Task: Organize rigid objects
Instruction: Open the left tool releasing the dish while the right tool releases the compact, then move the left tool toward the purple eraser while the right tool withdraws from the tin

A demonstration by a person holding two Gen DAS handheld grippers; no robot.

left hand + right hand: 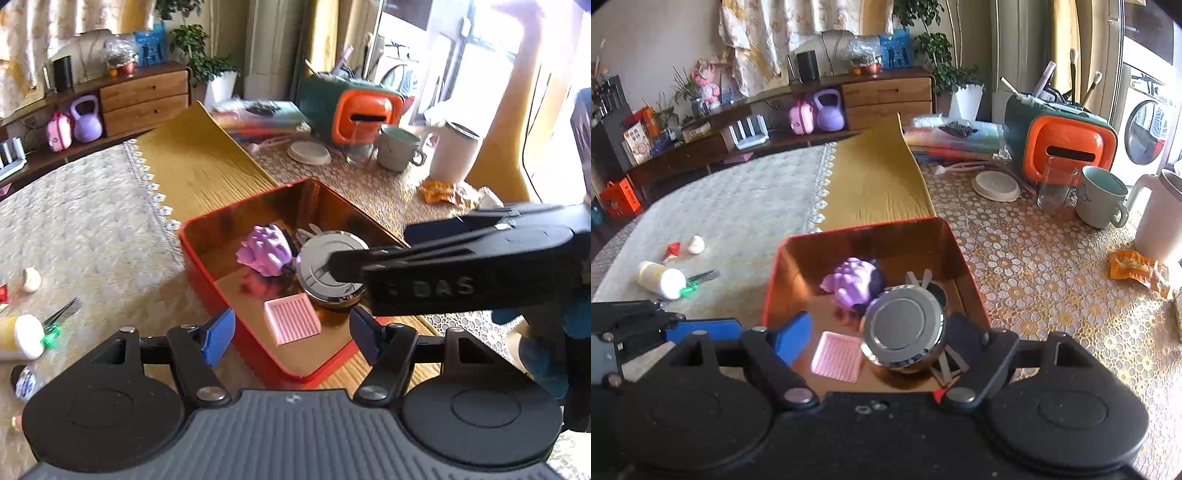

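1. Step in hand, as judged: a drop-off into the red tin box [964, 258] looks just finished. Both tools hang above the box with nothing between their fingers.
2. Left gripper [291, 339]: blue-padded fingers [218, 339] stand apart, empty, over the near wall of the box.
3. Right gripper [882, 343]: fingers apart, empty. From its own camera they frame the round metal tin [905, 328] without pressing on it, as far as can be told; from the left camera its dark finger crosses in front of the tin's lid.
4. Already inside the box: the metal tin, a purple toy [849, 284], a pink ribbed tray [836, 356], and some pale flat sticks [918, 277], partly hidden behind and under the tin.
5. Not yet sorted, lying loose on the cream cloth to the left of the box: a white-capped bottle [661, 280], a green-handled tool [700, 280], a small pale round piece [696, 244], a small red item [672, 251].
6. Next move calls for, by judgement: carry the left gripper out to that loose group, fingers kept wide, and settle on 1 piece. The bottle lies on its side and may roll when nudged.
7. Surface: tabletop [1034, 258] under a gold floral lace cover, a mustard runner [875, 184] down the middle, cream cloth on the left.
8. Room: green-and-orange case [1067, 147], glass, mug [1102, 195], white jug on the far right. Wooden sideboard behind with a purple kettlebell [829, 110]; potted plants; a washing machine by the bright window.
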